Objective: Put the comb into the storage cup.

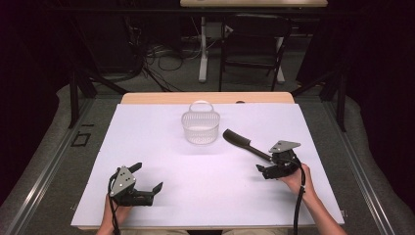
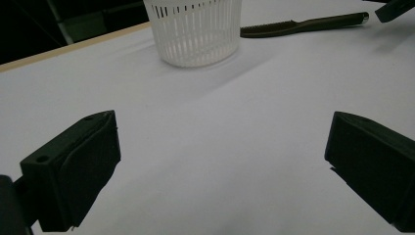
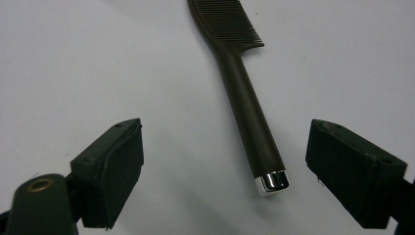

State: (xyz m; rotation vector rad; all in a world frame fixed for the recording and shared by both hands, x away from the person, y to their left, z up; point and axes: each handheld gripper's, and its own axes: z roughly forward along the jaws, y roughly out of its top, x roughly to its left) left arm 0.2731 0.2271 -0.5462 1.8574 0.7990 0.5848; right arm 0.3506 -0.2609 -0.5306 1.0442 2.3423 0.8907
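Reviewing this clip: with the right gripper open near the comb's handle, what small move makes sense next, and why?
Probably ease the right gripper forward along the comb so its handle sits between the pads, then close. Its jaws stand wide open, the comb lies flat on the white table, and just the chrome-capped end lies between the jaws. The basket stands just beyond the comb's toothed end.

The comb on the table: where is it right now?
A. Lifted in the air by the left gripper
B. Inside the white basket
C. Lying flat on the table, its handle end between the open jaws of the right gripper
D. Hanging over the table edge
C: the comb lies flat on the white table, and the right gripper stands open around its silver-tipped handle end without touching it.
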